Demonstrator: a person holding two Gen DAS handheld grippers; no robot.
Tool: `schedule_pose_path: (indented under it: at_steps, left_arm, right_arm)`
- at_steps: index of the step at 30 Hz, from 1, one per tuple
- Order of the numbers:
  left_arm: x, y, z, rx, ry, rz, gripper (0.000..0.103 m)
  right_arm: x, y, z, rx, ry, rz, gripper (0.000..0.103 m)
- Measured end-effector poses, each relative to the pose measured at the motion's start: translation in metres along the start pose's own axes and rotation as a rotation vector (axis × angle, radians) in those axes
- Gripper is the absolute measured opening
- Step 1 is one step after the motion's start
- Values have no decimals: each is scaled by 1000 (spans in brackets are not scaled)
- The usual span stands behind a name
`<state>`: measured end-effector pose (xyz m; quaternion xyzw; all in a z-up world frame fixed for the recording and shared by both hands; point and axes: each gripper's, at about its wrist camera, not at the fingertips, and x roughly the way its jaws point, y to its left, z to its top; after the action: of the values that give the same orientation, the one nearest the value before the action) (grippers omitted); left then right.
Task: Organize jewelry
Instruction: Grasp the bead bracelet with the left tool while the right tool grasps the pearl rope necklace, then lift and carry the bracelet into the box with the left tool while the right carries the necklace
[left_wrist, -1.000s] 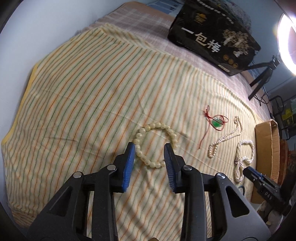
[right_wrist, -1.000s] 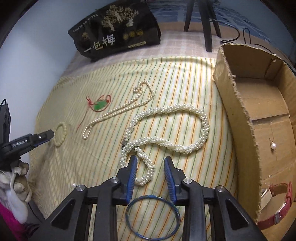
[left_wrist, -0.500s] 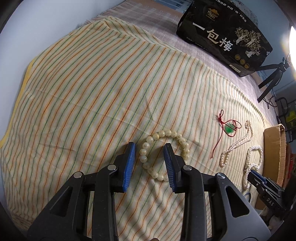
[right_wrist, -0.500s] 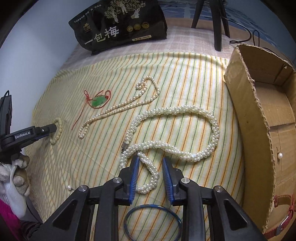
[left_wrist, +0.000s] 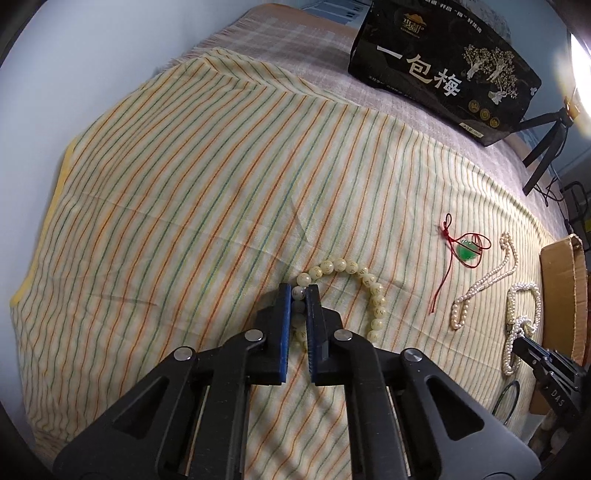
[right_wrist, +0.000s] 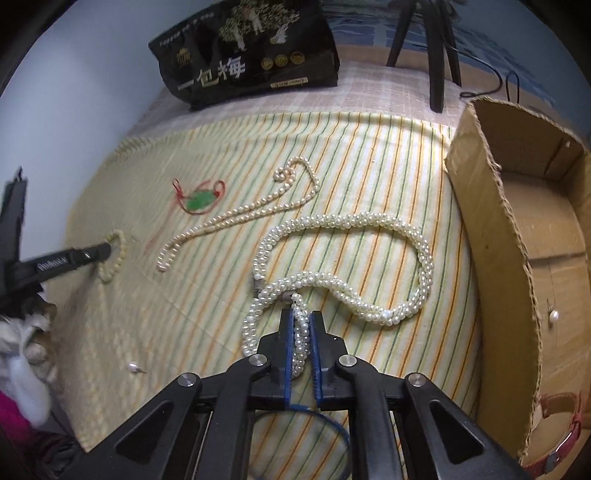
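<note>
Beads of the cream bead bracelet (left_wrist: 364, 291) sit pinched between the blue pads of the left claw (left_wrist: 299, 291), the rest of the loop lying on the striped cloth (left_wrist: 207, 177). Right claw (right_wrist: 302, 317) is clenched on one end of the thick twisted pearl necklace (right_wrist: 373, 221), which snakes across the cloth toward the cardboard box (right_wrist: 491, 266). Between the two lie a thin pearl strand (right_wrist: 251, 214) and a green pendant on red cord (right_wrist: 199, 199). A blue bangle (right_wrist: 332, 428) rests beneath the right claw, and a black printed bag (right_wrist: 251, 55) stands at the far edge
</note>
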<state>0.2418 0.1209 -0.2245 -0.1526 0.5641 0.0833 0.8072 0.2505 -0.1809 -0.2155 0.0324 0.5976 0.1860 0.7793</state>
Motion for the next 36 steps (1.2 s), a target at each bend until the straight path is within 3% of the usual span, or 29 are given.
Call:
schedule_pose_path:
  at_steps: [15,26,36]
  left_arm:
    - [-64,-10,-13,-7,-68,-159,5]
    - [-99,-36,-13,21,-141,-221,5]
    - [-126,-79,-24,100,-181,-295,5]
  right_arm:
    - [-82,-7,15,62,-189,131,5]
    - [-130,-9,21,67,-297,177,5]
    - [-176,-3,25,21,-411,137,5]
